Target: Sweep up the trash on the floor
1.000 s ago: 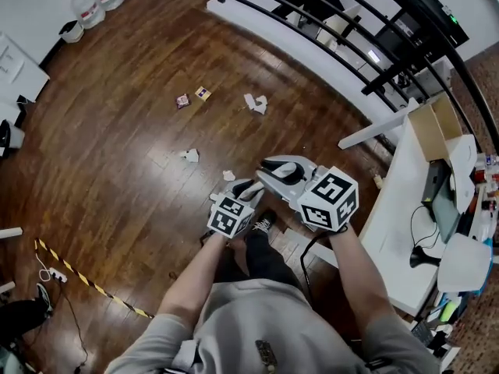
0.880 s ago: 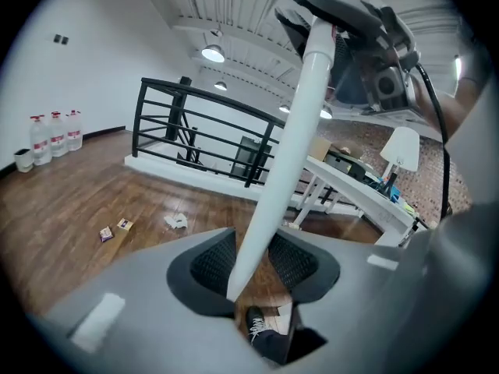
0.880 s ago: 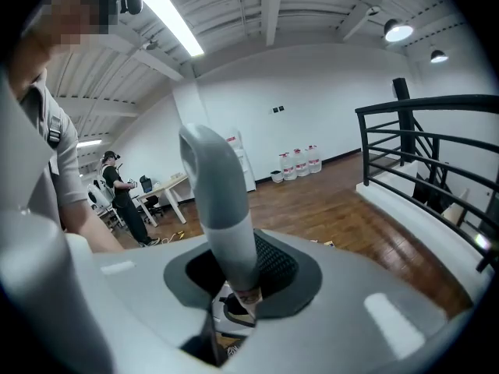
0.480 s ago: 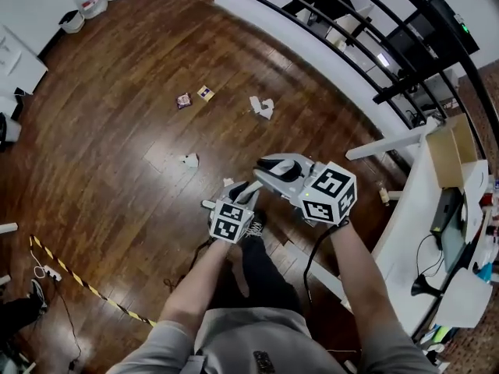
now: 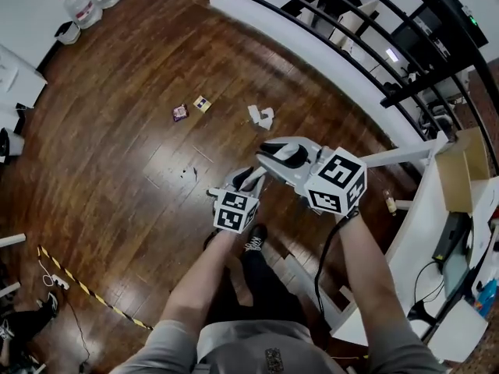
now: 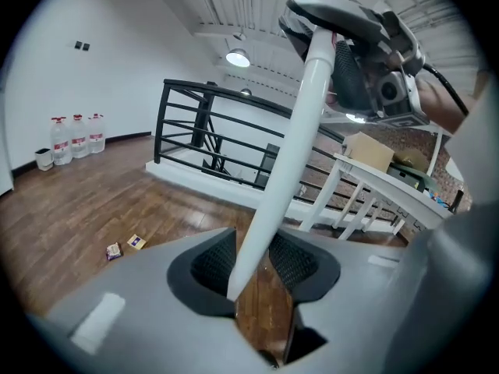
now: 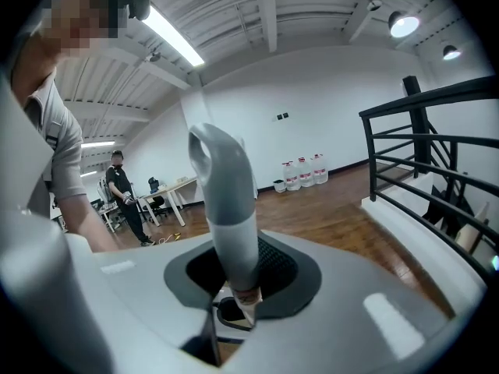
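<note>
Ahead lies trash [image 5: 262,117]; left gripper [image 6: 253,265] and right gripper [image 7: 242,280] clamp the broom handle [image 6: 290,142].

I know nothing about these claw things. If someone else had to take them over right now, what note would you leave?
Left gripper: shut on the broom pole, lower down.
Right gripper: shut on the grey grip at the pole's top.
Trash: crumpled white paper, dark wrapper and pale wrapper lie apart on the wood floor, ahead of the grippers.
Done: broom in hand.
Left: sweep those pieces together. The broom head is out of view.
</note>
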Demonstrator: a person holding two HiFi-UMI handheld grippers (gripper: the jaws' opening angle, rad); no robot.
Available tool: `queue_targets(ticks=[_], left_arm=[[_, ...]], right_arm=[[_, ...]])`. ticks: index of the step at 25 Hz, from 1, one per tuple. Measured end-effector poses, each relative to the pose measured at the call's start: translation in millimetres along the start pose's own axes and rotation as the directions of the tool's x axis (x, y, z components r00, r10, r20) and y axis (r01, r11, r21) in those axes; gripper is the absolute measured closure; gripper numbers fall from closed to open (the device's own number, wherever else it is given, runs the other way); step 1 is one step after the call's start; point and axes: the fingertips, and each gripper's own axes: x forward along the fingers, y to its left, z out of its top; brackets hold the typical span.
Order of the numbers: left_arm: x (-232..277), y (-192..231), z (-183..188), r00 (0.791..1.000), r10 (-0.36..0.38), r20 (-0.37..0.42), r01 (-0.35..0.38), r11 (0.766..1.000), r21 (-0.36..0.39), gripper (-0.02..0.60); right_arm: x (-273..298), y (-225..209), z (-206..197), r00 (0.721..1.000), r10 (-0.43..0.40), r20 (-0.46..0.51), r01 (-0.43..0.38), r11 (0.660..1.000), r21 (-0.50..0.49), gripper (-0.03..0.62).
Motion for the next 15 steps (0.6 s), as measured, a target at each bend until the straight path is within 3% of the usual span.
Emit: queue_targets(ticks=[5,15], left_arm=[[32.8,18.6,36.5,0.999,-0.031,0.019,0.03,0.999,0.02,0.448],[73.3,64.0,96.5,0.985,-0.175,0.011,0.172,0.977,0.123,0.448]], right_arm=[[4.6,-41.3,22.0,0.999,-0.036,0.009,0.036,0.999,-0.012,0.53],[30.4,-102.0,67.0,0.974,-0.224,0.034,0.224,0.974,0.021,0.53]])
